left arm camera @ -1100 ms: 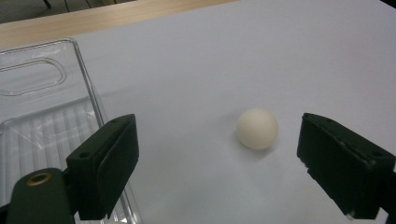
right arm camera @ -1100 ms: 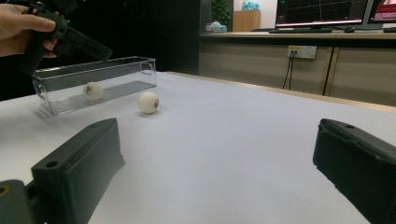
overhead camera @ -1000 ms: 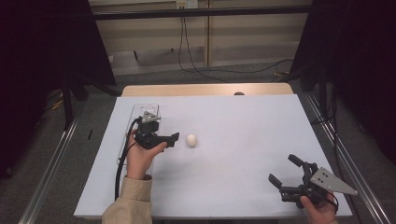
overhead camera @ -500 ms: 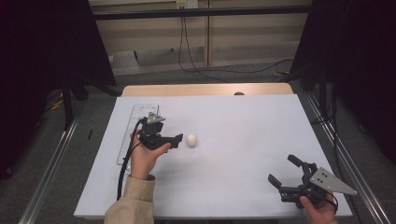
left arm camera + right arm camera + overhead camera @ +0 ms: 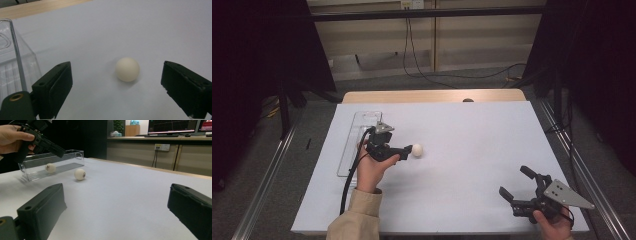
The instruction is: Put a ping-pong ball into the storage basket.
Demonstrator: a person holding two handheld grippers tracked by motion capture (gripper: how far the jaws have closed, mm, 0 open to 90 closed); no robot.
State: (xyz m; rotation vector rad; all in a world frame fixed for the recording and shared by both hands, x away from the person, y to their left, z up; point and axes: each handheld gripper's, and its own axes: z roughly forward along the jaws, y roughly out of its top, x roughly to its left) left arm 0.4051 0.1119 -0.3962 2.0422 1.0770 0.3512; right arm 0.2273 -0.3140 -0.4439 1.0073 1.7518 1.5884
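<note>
The ball (image 5: 127, 69) lies just ahead of my left gripper (image 5: 404, 151), centred between its spread jaws, nothing held.

I count two white balls: one ball on the table (image 5: 417, 150) and one ball inside the box (image 5: 50, 168). There is one clear plastic box (image 5: 359, 131), long and narrow, and it lies on one table (image 5: 472, 165) with a white top. I am working with two tools, the left tool (image 5: 404, 150) and the right tool (image 5: 517, 185), and each one has two black jaws. Each tool is held by one hand, so I see two hands. From the left tool runs one black cable (image 5: 349, 175).
</note>
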